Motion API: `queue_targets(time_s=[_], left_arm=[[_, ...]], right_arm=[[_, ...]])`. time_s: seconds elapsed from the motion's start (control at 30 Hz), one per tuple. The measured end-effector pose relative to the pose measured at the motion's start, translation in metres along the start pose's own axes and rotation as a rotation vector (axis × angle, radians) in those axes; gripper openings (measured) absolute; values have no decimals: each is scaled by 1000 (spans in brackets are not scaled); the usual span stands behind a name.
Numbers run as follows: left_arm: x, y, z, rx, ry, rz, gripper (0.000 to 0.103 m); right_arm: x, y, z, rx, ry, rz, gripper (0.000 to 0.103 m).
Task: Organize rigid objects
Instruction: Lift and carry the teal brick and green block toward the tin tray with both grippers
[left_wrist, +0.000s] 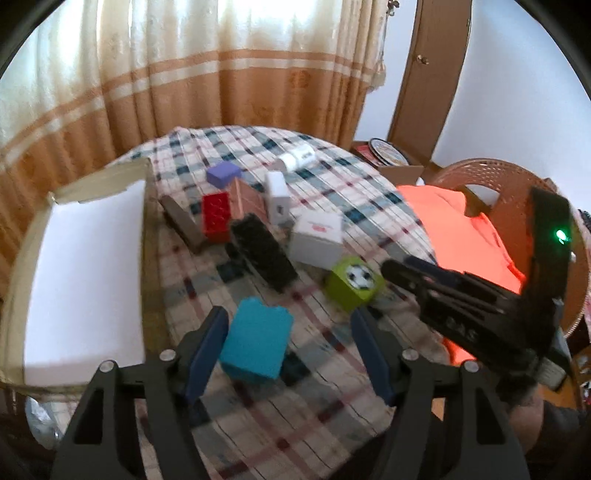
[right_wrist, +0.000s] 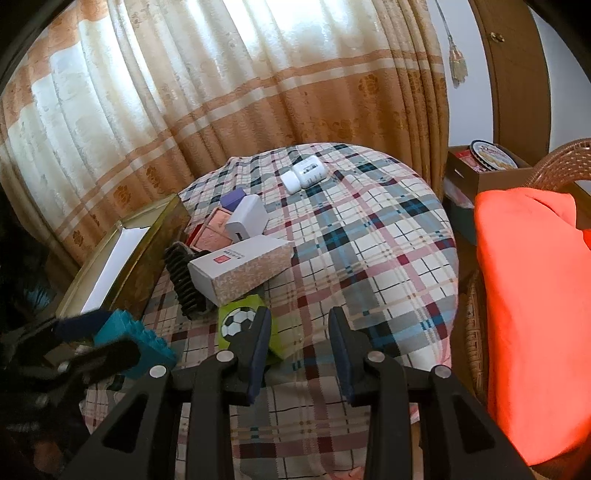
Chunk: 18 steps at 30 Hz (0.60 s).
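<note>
My left gripper (left_wrist: 290, 332) is open, its jaws on either side of a teal brick (left_wrist: 256, 338) that lies on the plaid table; the left pad is close to the brick, the right one apart. In the right wrist view the teal brick (right_wrist: 138, 341) sits between the left gripper's fingers (right_wrist: 83, 323). My right gripper (right_wrist: 299, 332) is open and empty, just right of a green cube with a football print (right_wrist: 243, 325). The cube also shows in the left wrist view (left_wrist: 354, 282), with the right gripper (left_wrist: 424, 273) beside it.
An open box with a white lining (left_wrist: 86, 280) stands at the table's left. A black comb-like block (left_wrist: 264, 254), red brick (left_wrist: 216, 218), purple block (left_wrist: 223, 173), pink tile (left_wrist: 247, 201), white boxes (left_wrist: 316, 240) and white charger (left_wrist: 277, 197) crowd the middle. An orange cloth (right_wrist: 532, 314) lies on a wicker chair at right.
</note>
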<state>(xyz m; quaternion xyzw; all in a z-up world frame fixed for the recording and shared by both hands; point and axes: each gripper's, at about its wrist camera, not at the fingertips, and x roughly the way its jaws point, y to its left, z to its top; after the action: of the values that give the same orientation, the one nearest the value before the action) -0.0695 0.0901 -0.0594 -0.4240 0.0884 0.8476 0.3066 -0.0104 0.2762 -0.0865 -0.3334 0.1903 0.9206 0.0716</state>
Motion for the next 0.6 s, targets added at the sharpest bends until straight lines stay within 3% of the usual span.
queue_targets(time_s=[0.17, 0.33, 0.5, 0.6], left_arm=[[-2, 8, -14, -80, 45, -39, 68], [2, 7, -14, -57, 34, 36, 69], [16, 2, -14, -42, 57, 53, 69], [20, 5, -17, -89, 73, 14, 69]], right_arm=[[-1, -5, -1, 6, 0, -5, 35], [1, -5, -2, 14, 11, 2, 35], [-2, -5, -2, 7, 3, 3, 35], [-4, -6, -2, 4, -7, 1, 35]])
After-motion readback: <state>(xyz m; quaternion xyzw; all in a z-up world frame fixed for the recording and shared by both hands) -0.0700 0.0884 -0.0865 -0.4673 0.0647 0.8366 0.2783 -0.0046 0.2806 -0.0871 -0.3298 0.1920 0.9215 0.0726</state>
